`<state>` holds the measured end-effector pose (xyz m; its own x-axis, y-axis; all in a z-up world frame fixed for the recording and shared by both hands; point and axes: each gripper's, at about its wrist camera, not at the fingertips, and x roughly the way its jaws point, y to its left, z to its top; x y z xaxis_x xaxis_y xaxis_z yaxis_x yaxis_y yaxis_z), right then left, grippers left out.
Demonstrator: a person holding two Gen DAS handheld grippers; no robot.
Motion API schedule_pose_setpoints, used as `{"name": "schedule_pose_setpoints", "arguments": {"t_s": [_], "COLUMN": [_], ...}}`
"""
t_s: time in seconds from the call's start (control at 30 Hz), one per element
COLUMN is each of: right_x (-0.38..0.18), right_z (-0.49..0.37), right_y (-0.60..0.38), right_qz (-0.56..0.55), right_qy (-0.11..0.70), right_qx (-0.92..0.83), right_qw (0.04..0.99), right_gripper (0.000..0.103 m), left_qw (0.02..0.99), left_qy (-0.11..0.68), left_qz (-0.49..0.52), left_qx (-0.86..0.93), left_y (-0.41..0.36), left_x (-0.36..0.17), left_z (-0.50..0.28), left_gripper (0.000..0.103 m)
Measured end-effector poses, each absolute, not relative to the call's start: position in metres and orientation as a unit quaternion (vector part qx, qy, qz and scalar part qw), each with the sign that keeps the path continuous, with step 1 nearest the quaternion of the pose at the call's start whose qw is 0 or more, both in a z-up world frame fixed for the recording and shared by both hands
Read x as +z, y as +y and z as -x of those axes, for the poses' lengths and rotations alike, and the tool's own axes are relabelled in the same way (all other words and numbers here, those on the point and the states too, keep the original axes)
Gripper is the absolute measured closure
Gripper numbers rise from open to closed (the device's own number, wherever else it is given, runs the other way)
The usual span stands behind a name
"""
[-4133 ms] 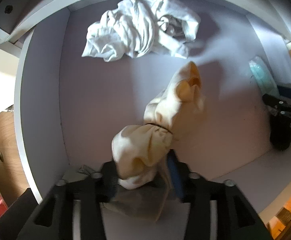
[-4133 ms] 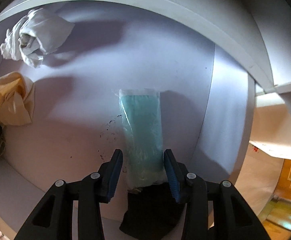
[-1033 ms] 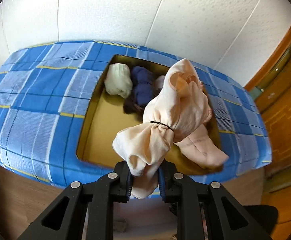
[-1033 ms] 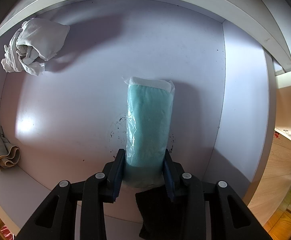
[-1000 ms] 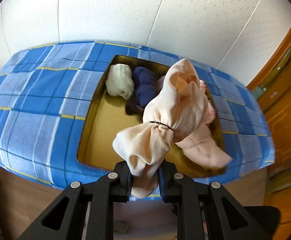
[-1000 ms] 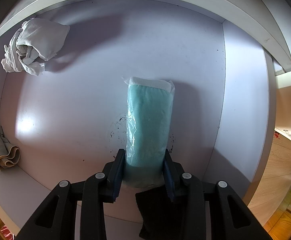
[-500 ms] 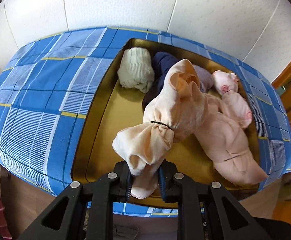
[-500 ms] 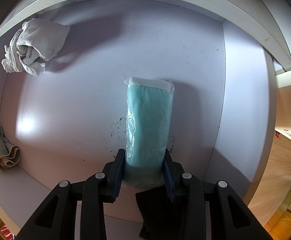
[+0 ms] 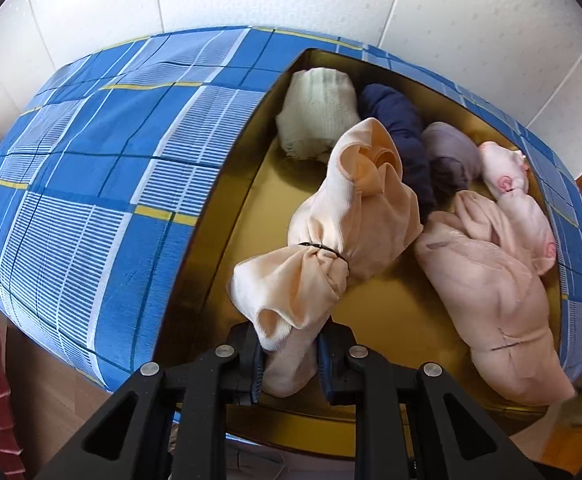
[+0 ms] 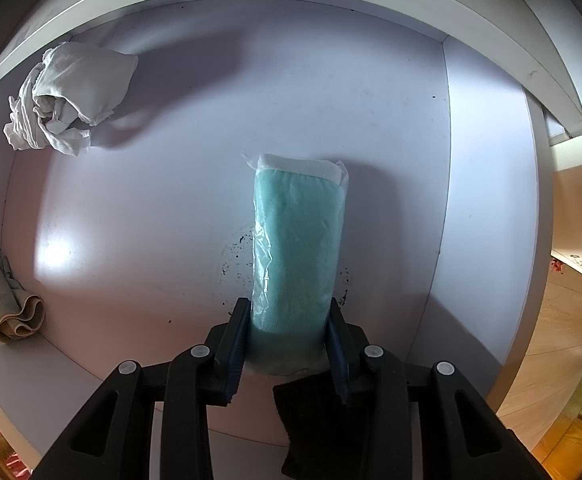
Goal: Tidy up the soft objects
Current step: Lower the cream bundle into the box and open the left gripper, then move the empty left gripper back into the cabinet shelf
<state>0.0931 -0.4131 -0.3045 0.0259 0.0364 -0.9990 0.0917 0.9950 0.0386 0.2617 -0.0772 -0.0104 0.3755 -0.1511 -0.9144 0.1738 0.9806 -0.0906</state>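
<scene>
Left gripper point(image 9: 289, 354): clamped on peach cloth bundle point(image 9: 333, 236), above gold box point(image 9: 375, 308). Right gripper point(image 10: 287, 342): clamped on teal wrapped towel point(image 10: 297, 244), mid-shelf point(image 10: 171, 184).

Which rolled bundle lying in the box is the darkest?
The navy bundle, at the box's far end between the cream knit roll and the grey roll.

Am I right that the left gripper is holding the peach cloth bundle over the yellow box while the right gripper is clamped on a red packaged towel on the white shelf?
Not quite: the packaged towel in the right gripper is teal, not red, as the right wrist view shows. The rest holds: the left gripper holds the peach cloth bundle over the yellow box.
</scene>
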Motion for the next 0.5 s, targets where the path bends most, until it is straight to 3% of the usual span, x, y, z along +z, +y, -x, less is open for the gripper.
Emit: {"name": "schedule_pose_setpoints", "arguments": {"t_s": [0.23,0.3,0.37,0.4,0.5], "right_x": [-0.304,-0.305,-0.305,-0.305,-0.305], "right_z": [-0.093,-0.093,-0.093,-0.093,-0.093], "right_y": [-0.414,-0.415,-0.416,-0.416,-0.416], "right_qz": [-0.047,-0.048,-0.048,-0.048,-0.046], "right_qy": [0.697,0.697,0.697,0.697,0.698], "right_qx": [-0.019,-0.018,-0.018,-0.019,-0.019], "right_qw": [0.715,0.715,0.715,0.715,0.715], "right_gripper": [0.068,0.068,0.068,0.068,0.067], "left_qw": [0.832,0.834,0.843,0.852,0.865], "left_qy": [0.548,0.544,0.530,0.515,0.491], "left_qz": [-0.015,-0.010,-0.014,-0.020,-0.030], "left_qx": [-0.086,-0.092,-0.094,-0.091,-0.096], "left_y": [-0.077,-0.078,-0.078,-0.076,-0.072], "left_x": [-0.013,-0.011,-0.007,-0.002,0.006], "left_z": [-0.268,-0.265,-0.260,-0.255,-0.244], "left_gripper": [0.077,0.068,0.039,0.035,0.033]}}
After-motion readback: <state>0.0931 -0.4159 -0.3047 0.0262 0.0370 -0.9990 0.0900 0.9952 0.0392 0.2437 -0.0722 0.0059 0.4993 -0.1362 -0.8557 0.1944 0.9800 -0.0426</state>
